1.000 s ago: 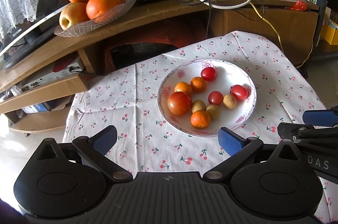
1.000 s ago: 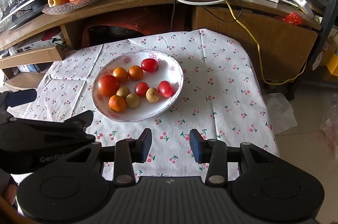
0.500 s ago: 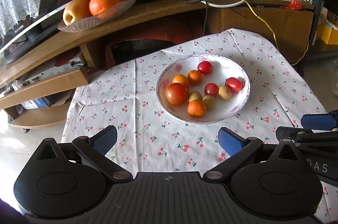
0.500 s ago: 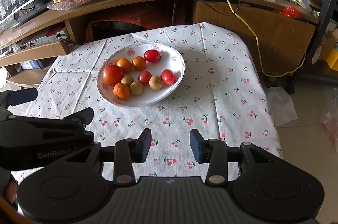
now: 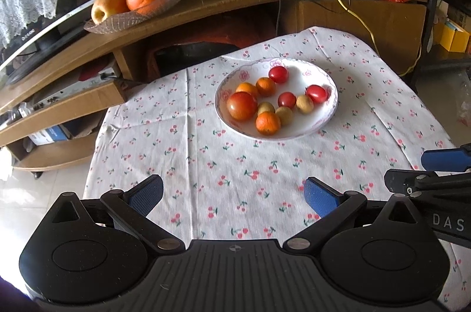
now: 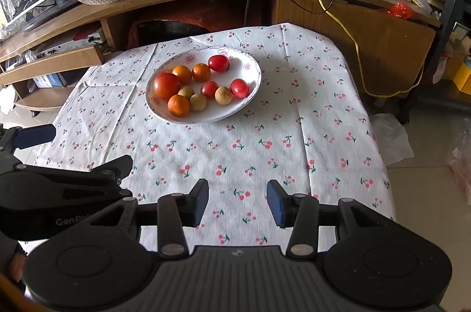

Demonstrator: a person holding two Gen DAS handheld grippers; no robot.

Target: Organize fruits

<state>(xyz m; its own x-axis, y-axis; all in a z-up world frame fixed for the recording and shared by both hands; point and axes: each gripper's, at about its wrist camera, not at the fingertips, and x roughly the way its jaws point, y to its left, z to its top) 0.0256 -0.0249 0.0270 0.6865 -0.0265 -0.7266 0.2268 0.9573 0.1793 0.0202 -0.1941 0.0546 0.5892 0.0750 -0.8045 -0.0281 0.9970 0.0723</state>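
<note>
Ahead of your matt black plastic left gripper [image 5: 232, 194] with blue textured pads, you see a glossy ceramic plate [image 5: 321, 123] on a creased cloth tablecloth [image 5: 188, 147], beyond it a polished wood shelf [image 5: 206, 8].

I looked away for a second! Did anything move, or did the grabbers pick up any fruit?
Both grabbers pulled back from the plate, so it looks smaller and farther away. The left gripper and right gripper stayed open and empty. Nothing was picked up; the fruits in the plate lie as before.
</note>
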